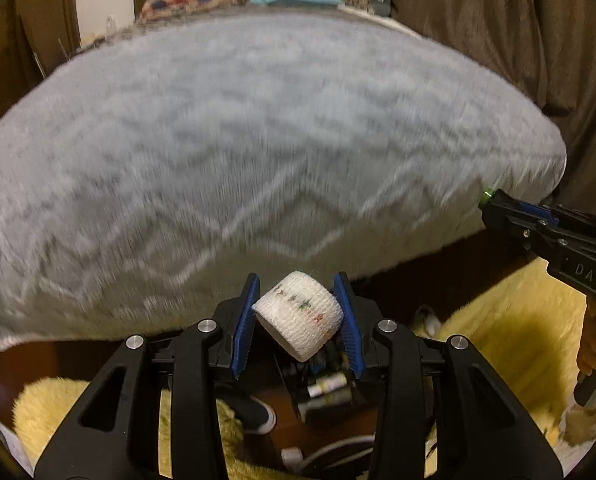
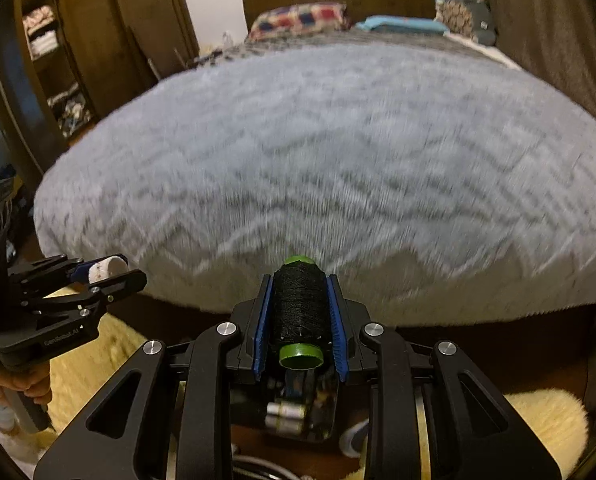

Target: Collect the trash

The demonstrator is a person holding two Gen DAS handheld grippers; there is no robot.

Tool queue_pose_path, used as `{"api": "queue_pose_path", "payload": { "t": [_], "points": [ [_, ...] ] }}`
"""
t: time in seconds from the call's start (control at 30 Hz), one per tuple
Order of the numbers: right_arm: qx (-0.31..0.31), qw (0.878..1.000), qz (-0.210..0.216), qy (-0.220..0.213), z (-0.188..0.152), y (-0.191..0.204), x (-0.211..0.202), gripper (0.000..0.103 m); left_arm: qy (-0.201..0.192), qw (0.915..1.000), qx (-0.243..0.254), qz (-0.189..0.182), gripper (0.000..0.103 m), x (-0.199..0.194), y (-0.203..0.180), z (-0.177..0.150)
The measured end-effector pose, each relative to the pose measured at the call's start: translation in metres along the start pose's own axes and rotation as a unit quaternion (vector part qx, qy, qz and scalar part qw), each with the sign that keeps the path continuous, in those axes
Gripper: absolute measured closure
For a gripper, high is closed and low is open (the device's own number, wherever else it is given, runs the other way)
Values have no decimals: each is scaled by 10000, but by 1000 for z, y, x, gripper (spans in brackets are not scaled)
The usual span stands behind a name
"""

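Observation:
My left gripper [image 1: 298, 312] is shut on a white bandage roll [image 1: 299, 314] with faint coloured marks, held tilted between the blue pads just in front of the bed's edge. My right gripper [image 2: 299, 312] is shut on a spool of black thread [image 2: 299, 308] with green ends, lying lengthwise between the pads. In the right wrist view the left gripper [image 2: 106, 270] shows at the left with the white roll [image 2: 108, 268]. In the left wrist view the right gripper [image 1: 497, 200] shows at the right with the spool's green end [image 1: 487, 196].
A bed with a fluffy grey blanket [image 1: 258, 140] fills both views, pillows [image 2: 301, 20] at its far end. A yellow shaggy rug [image 1: 517, 320] and dark wood floor lie below. Brown curtains [image 1: 497, 20] hang on the right; a wardrobe [image 2: 78, 40] stands on the left.

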State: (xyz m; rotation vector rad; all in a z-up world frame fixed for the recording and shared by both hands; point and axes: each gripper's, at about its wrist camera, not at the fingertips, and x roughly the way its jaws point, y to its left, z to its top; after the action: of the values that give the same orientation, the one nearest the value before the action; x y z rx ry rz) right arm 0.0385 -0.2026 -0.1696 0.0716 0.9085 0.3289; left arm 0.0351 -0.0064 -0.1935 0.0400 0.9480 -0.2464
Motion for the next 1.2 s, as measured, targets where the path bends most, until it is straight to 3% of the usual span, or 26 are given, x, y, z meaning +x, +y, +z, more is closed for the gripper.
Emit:
{"api": "queue_pose_path", "payload": {
  "t": [0.27, 0.6, 0.73, 0.8, 0.87, 0.9, 0.93, 1.0, 1.07, 1.2],
  "points": [
    [119, 9965, 131, 819, -31, 0, 54, 76, 662, 9977, 43, -101, 67, 53, -1, -26],
    [419, 9852, 193, 1651, -64, -7, 102, 76, 1682, 9845, 50, -489, 67, 113, -7, -64],
    [457, 9840, 219, 1709, -65, -3, 107, 75, 1777, 9824, 150, -558, 66, 117, -11, -66],
    [480, 9835, 221, 1731, -67, -5, 111, 74, 1774, 9827, 164, -515, 56, 116, -9, -66],
    [464, 9834, 201, 1742, -64, -4, 114, 74, 1765, 9831, 157, -467, 54, 116, -10, -63],
    [462, 9837, 181, 1728, -61, -5, 116, 67, 1768, 9831, 141, -451, 53, 116, -8, -62],
    [470, 9841, 168, 1706, -58, -5, 116, 54, 1773, 9832, 117, -431, 52, 115, -6, -61],
    [514, 9850, 140, 1639, -53, -11, 112, 43, 1757, 9837, 78, -384, 43, 112, -2, -56],
    [535, 9861, 68, 1574, -49, -14, 107, 41, 1680, 9852, 77, -322, 31, 106, 2, -52],
    [580, 9894, -140, 1327, -39, -26, 89, 22, 1436, 9894, 144, -147, 17, 85, 2, -45]
  ]
}}
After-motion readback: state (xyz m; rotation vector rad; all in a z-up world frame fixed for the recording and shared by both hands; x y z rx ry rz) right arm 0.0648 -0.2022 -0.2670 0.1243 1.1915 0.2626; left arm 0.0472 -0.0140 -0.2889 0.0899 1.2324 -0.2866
